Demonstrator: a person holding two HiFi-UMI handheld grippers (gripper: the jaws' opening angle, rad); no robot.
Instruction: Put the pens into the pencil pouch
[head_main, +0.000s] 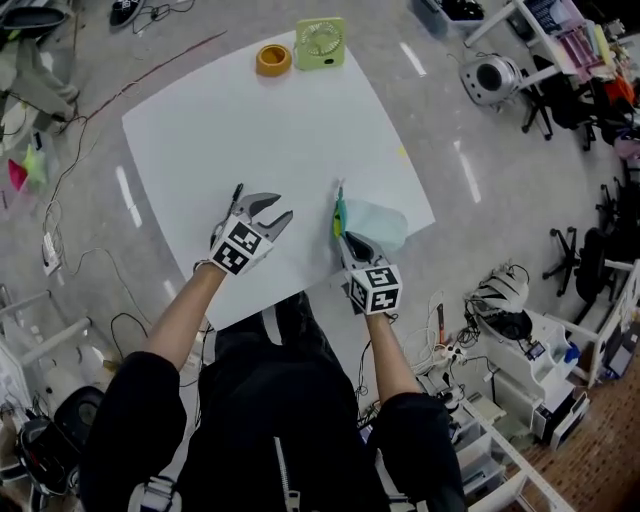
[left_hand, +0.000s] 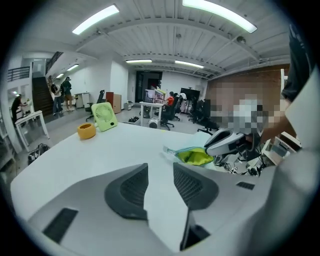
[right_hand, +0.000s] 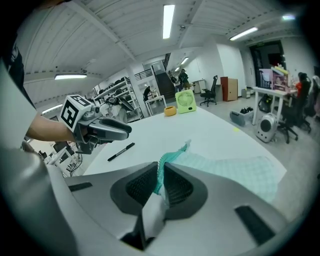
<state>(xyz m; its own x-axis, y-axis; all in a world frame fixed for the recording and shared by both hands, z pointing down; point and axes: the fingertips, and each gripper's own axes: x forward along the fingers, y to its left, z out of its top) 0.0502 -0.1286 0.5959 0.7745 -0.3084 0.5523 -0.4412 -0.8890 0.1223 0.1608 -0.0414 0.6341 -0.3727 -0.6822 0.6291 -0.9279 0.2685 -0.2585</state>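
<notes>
Cables (head_main: 150, 77) are trailing over the shiny grey floor at the left. The white table (head_main: 190, 130) is sitting mostly bare, with a yellow ring (head_main: 273, 60) and a green fan (head_main: 320, 43) at its far edge. One black pen (head_main: 237, 194) is lying just beside our left gripper (head_main: 272, 212), whose jaws we're holding apart with nothing in them. Our right gripper (head_main: 346, 238) is pinching the mint pouch (head_main: 382, 222) by its zipper edge near the table's right corner. Office chairs (head_main: 572, 252) are crowding the floor beyond.
</notes>
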